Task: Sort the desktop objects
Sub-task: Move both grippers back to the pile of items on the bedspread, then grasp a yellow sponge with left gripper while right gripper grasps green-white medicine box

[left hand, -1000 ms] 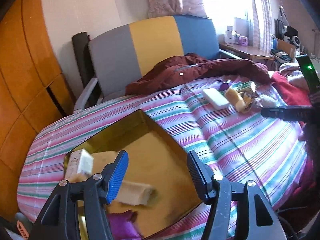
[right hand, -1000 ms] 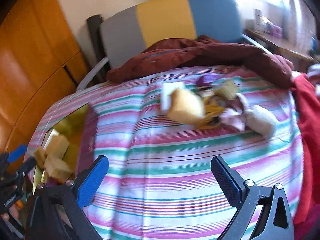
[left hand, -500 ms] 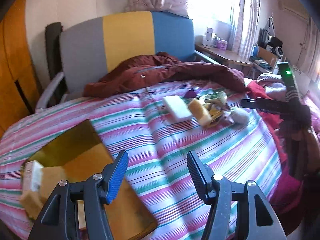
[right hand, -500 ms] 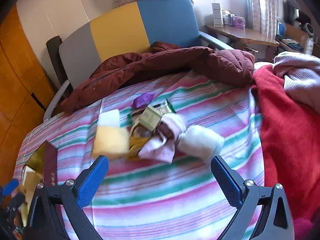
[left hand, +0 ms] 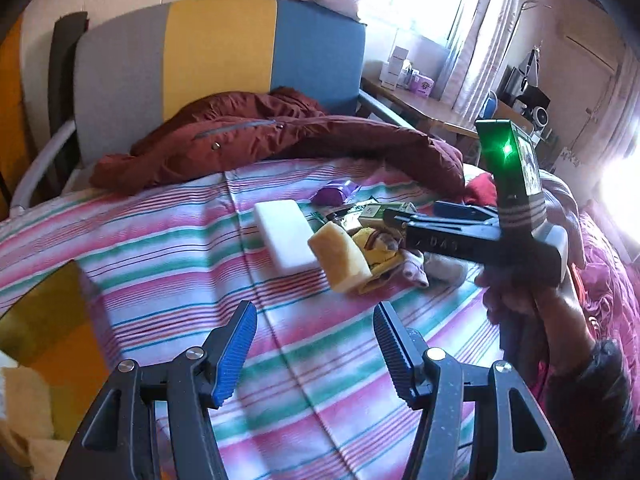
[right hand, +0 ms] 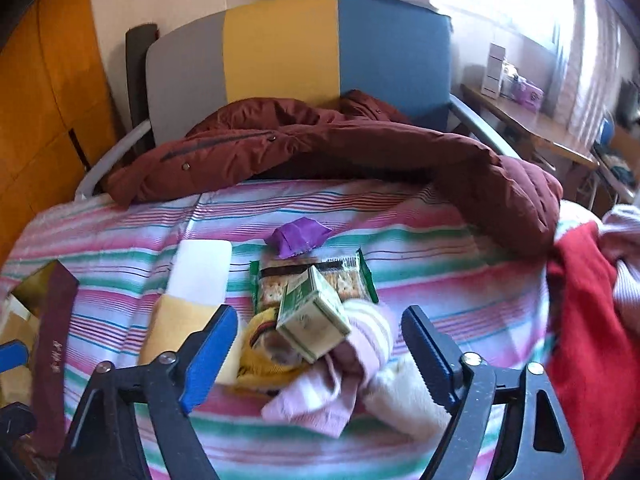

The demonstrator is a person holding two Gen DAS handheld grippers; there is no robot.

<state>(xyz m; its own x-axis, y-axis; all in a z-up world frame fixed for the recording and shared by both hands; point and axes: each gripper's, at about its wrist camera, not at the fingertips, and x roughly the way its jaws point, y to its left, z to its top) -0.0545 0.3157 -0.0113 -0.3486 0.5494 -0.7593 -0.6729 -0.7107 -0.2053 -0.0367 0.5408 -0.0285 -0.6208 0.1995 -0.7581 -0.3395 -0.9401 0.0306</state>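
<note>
— Where are the things they're sorting sitting right now?

— All bunched in one pile on the striped bedspread (right hand: 460,248): a green carton (right hand: 314,318) is leaning on a pink sock (right hand: 352,364), a yellow sock (right hand: 264,360) is lying under it, a cracker packet (right hand: 316,276) is lying just behind, a yellow sponge (left hand: 340,258) is touching a white block (left hand: 286,236), and a purple wrapper (right hand: 298,236) is sitting at the far edge. The box (left hand: 52,320) is waiting off to the left, well apart

— And the claws?

— The right claw (right hand: 320,352) is closing, its jaws straddling the carton and socks but not pressing on anything yet. The left claw (left hand: 314,354) is hovering spread apart over bare stripes, gripping nothing

— So what are you worrying about?

— The carton is sitting tilted on soft socks. I reckon the jaws are going to catch sock along with carton, or tip the carton over as they're squeezing in. The pink sock is also overlapping a white roll (right hand: 400,392), so lifting one could be dragging the other

— Anything with the left one?

— It's heading the same way; both claws crowding that small pile could be knocking into each other
</note>
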